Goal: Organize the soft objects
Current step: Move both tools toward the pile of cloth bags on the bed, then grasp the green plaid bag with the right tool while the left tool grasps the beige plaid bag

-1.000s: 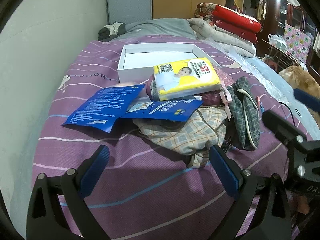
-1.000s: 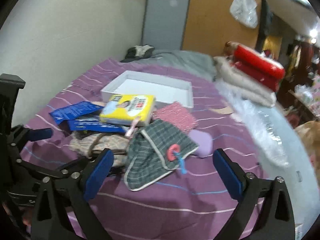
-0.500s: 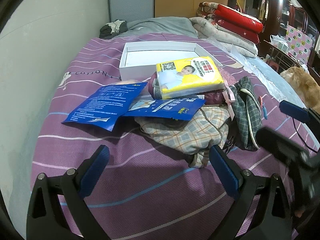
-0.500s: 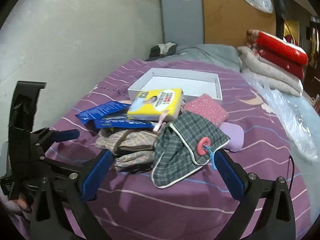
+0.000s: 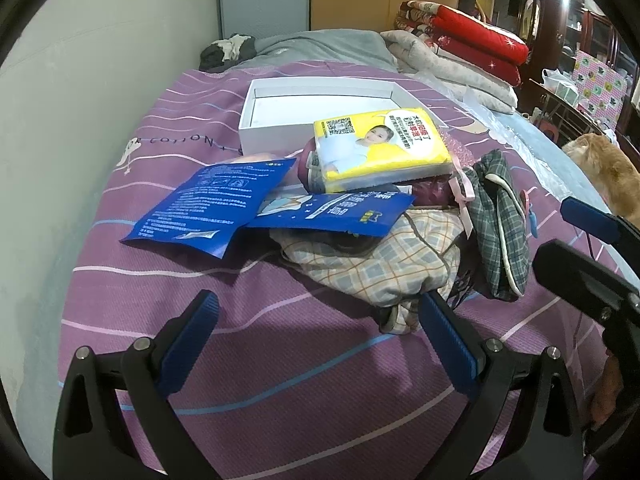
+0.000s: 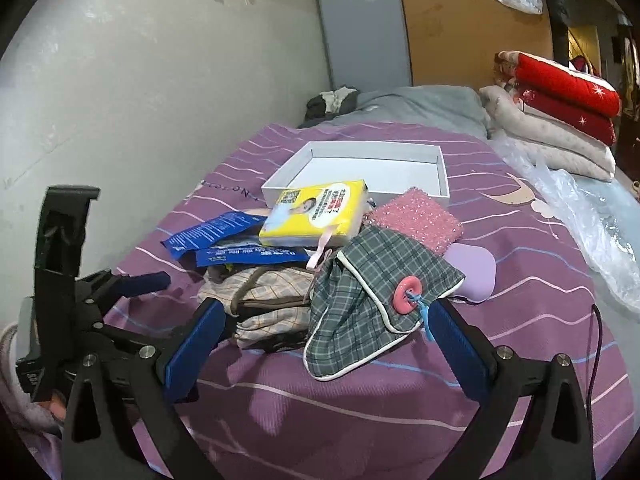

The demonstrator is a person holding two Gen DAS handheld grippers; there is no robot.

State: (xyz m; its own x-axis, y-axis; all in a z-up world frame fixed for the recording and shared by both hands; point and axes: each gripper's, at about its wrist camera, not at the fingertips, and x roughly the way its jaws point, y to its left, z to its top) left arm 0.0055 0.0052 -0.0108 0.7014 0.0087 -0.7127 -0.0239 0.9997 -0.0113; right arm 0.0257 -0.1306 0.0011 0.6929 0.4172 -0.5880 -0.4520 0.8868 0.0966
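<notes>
A heap of soft things lies mid-bed. On top is a yellow packet; two blue sachets fan out to its left. Below sit a beige checked cloth and a green plaid pouch with a pink button. A pink sparkly pouch and a lilac pad lie behind. An empty white box stands beyond. My left gripper is open, short of the checked cloth. My right gripper is open, its fingers flanking the plaid pouch's near edge.
The purple striped bedspread has bare room in front of the heap. A wall runs along the left. Folded red and white quilts and a grey blanket sit at the head. Clear plastic lies right; an orange furry animal sits far right.
The right gripper has swung left and in toward the heap, so the plaid pouch now fills the space between its fingers. The left gripper has barely moved.
</notes>
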